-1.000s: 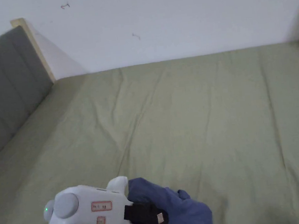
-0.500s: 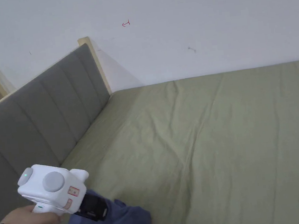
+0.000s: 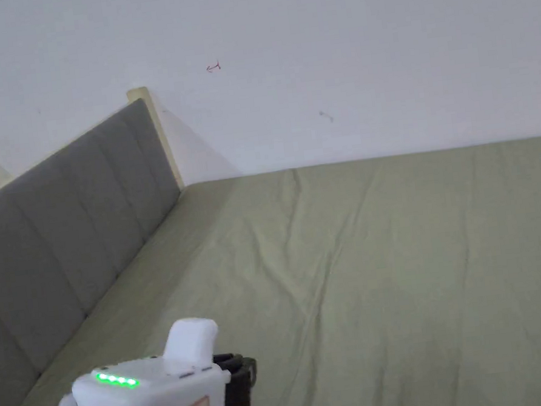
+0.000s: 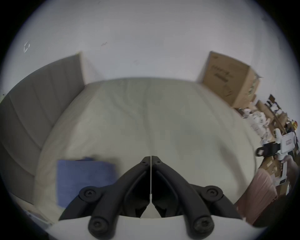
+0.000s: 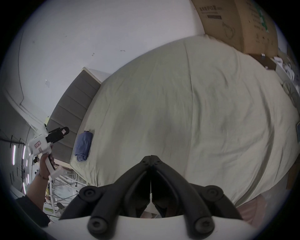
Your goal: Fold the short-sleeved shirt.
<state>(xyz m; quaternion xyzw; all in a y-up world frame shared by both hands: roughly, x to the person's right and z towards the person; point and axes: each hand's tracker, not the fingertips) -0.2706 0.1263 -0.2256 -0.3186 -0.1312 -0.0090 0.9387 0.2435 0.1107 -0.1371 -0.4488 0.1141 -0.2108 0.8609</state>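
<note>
The blue shirt [image 5: 83, 148] sits folded up in a compact bundle on the green bed sheet [image 5: 178, 105], right near the bed's corner by the grey headboard [image 5: 71, 113]. Left gripper [image 4: 151, 157] hangs just above and beside it, jaws pressed together, holding nothing. Right gripper [image 5: 151, 156] is well away over the sheet, jaws also closed and empty. Cardboard box [image 4: 227, 76] at the far corner.

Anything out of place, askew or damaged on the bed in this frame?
Nothing stands out. The folded blue shirt lies compact near the grey padded headboard, on the wrinkled green bedsheet. Both grippers, left and right, are shut and hold nothing.
</note>
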